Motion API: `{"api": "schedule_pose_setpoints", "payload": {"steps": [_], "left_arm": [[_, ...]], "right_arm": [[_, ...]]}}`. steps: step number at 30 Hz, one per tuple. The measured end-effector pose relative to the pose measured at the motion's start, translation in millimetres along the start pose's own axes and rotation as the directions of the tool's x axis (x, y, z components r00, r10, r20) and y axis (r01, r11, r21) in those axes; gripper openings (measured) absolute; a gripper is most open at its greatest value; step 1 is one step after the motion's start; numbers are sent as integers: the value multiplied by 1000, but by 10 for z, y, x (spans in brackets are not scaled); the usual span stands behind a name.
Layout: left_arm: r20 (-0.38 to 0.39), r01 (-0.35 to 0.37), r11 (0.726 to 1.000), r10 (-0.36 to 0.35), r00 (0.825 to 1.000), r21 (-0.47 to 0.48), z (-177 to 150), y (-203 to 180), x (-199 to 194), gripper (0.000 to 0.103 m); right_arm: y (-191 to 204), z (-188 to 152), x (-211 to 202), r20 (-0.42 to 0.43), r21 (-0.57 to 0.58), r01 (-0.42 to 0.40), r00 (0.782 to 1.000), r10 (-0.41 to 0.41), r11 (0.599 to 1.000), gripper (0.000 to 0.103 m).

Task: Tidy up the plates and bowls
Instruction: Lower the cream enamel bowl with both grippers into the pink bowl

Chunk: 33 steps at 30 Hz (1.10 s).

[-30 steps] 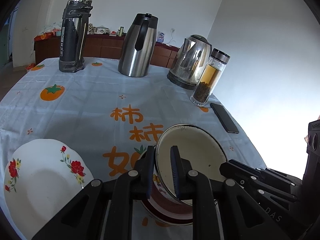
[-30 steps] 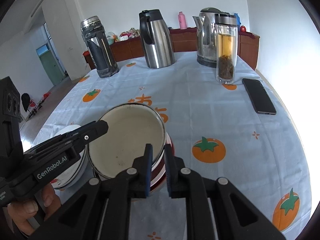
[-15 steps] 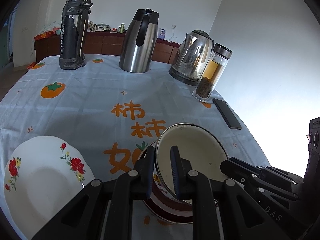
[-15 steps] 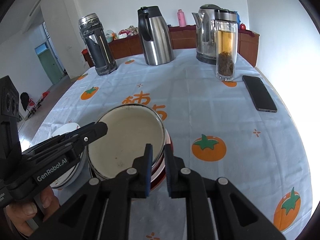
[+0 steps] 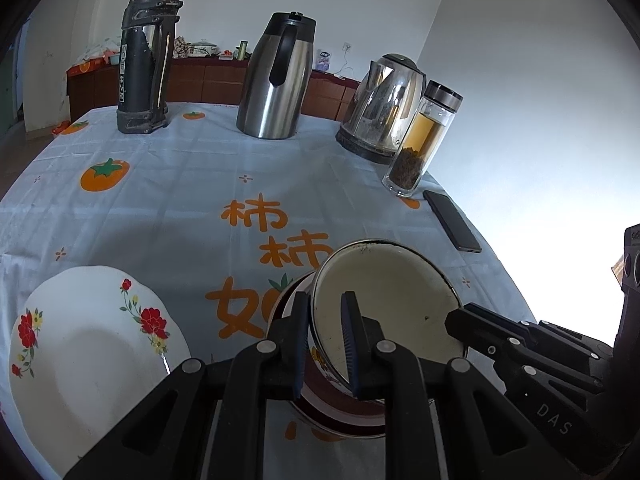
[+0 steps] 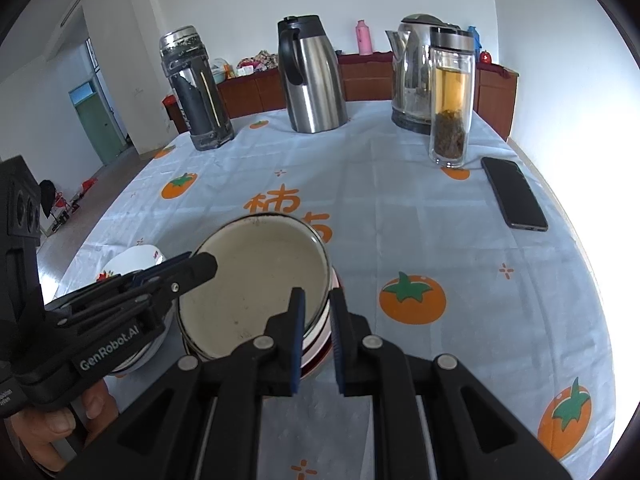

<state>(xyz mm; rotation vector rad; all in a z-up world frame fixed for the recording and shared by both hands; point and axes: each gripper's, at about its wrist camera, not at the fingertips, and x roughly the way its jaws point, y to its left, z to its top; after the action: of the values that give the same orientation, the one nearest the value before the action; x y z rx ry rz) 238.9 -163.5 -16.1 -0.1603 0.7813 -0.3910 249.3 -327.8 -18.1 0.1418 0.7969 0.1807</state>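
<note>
1. The cream enamel bowl (image 5: 394,304) sits tilted inside a red-rimmed bowl (image 5: 340,412) near the front edge of the tabletop (image 5: 168,200), which is covered by a pale blue cloth printed with orange persimmons.
2. The left claw (image 5: 325,346) pinches the cream bowl's near-left rim, one pad outside the wall and one inside.
3. The right claw (image 6: 316,340) pinches the same bowl's rim on the opposite side, its pads likewise straddling the wall.
4. A white floral plate (image 5: 84,356) lies flat on the cloth just left of the stacked bowls.
5. In the right wrist view a small white bowl (image 6: 134,260) shows behind the left claw's body, beside the stack.
6. At the far edge stand a dark thermos (image 5: 148,56), a steel carafe (image 5: 278,80), an electric kettle (image 5: 384,104) and a glass tea bottle (image 5: 420,140).
7. A black phone (image 5: 452,220) lies flat near the tea bottle.
</note>
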Motion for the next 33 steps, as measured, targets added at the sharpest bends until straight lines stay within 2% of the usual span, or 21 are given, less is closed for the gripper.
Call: {"api": "schedule_pose_setpoints", "payload": {"steps": [14,33], "left_arm": [[-59,-31,1000,30,998,-7,-31,24,103,18],[-62,-18,1000,18,998,-4,-41,22,103,18]], "right_arm": [[32,11,73,-42,-14,6,999,-7,1000,14],[9,-5,133,-53,-10,15,998,-16,1000,14]]}}
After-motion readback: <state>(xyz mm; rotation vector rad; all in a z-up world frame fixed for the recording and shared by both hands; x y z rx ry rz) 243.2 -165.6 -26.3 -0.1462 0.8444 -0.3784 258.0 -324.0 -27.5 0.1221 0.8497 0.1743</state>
